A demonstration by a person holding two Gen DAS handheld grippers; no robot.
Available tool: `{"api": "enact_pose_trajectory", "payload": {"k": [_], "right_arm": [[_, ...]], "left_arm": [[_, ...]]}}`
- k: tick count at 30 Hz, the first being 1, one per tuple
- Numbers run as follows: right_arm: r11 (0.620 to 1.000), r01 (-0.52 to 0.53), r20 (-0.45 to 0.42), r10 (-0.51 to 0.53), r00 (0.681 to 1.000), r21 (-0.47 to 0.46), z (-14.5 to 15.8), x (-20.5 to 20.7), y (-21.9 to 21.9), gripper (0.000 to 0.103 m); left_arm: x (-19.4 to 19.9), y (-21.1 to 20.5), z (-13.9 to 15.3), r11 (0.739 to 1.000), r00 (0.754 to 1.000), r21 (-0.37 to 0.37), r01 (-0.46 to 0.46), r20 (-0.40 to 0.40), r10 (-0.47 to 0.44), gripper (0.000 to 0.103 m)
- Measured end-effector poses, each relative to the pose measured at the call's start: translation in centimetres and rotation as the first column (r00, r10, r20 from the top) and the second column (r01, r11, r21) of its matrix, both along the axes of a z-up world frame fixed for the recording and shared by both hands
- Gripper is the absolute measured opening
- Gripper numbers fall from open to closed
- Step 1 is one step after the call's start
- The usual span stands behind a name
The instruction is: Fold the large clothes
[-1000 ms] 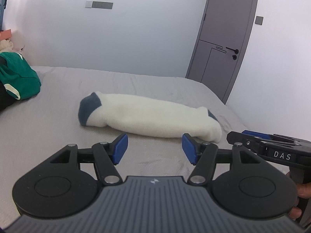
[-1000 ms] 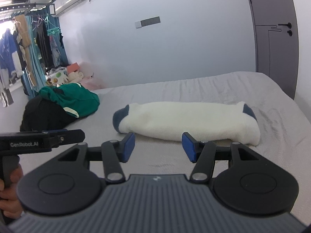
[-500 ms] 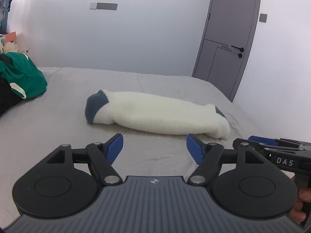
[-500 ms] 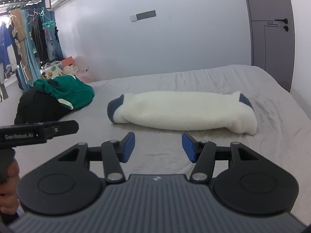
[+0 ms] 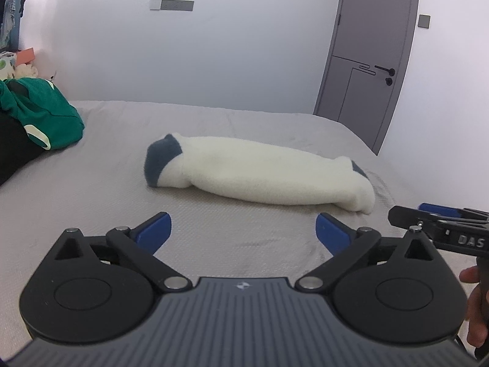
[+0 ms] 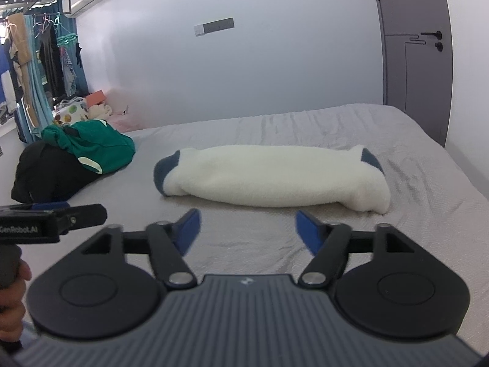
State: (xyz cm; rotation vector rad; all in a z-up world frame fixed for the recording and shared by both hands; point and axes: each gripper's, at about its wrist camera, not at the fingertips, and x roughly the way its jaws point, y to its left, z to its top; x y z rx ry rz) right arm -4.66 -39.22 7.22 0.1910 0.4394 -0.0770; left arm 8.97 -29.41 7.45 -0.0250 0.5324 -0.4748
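Inspection of the bed [image 5: 91,208]: 1 cream fleece garment [image 5: 259,174] with dark blue-grey cuffs lies across the middle of the grey cover as a long narrow bundle, already doubled over on itself. It sits ahead of both grippers and apart from them; nothing touches it.

Left gripper [image 5: 243,229]: jaws have just been opening and now stand spread wide, with only bare bed cover between the blue pads. Right gripper [image 6: 247,224]: jaws have likewise just been opening, spread, nothing between them. Each is seen from the other's view at the frame edge, held in a hand [image 6: 12,299].

A heap of green garment [image 6: 97,150] over black garment [image 6: 45,171] lies at the left side of the bed, well apart from the cream bundle and unfolded.

Assessment: the cream piece appears folded lengthwise and released. Whether a further cross fold is intended cannot be told; its length suggests at least 1 more fold would be reasonable. The heap at the left looks like outstanding work.
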Motion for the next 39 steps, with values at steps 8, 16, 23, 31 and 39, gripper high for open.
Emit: {"api": "enact_pose_trajectory", "payload": {"k": [8,16,23,31,39], "right_arm": [[1.0,0.016,-0.007,-0.016,1.0,0.001,-0.27,0.13,-0.02,0.103],[1.0,0.025,-0.01,-0.025,1.0,0.009,-0.28,0.16,-0.09,0.103],[1.0,0.024,-0.021,-0.024,0.999,0.017,-0.58,0.18,0.03,0.103],[0.999,0.03,-0.024,-0.029,0.999,0.027,-0.65,0.14,-0.33,0.103],[0.999,0.029,-0.028,-0.028,0.999,0.031,-0.85,0.23,-0.29,0.103]], "left_arm": [[-0.18,0.08,-0.02,1.0,1.0,0.003,-0.02,0.0,0.02,0.103],[-0.05,0.2,-0.17,0.999,0.999,0.014,-0.046,-0.007,0.046,0.103],[0.04,0.18,-0.28,0.997,0.998,0.042,-0.06,-0.02,0.061,0.103],[-0.12,0.07,-0.03,0.997,0.998,0.046,-0.058,-0.017,0.058,0.103],[-0.69,0.0,0.17,0.997,0.998,0.047,-0.058,0.001,0.058,0.103]]}}
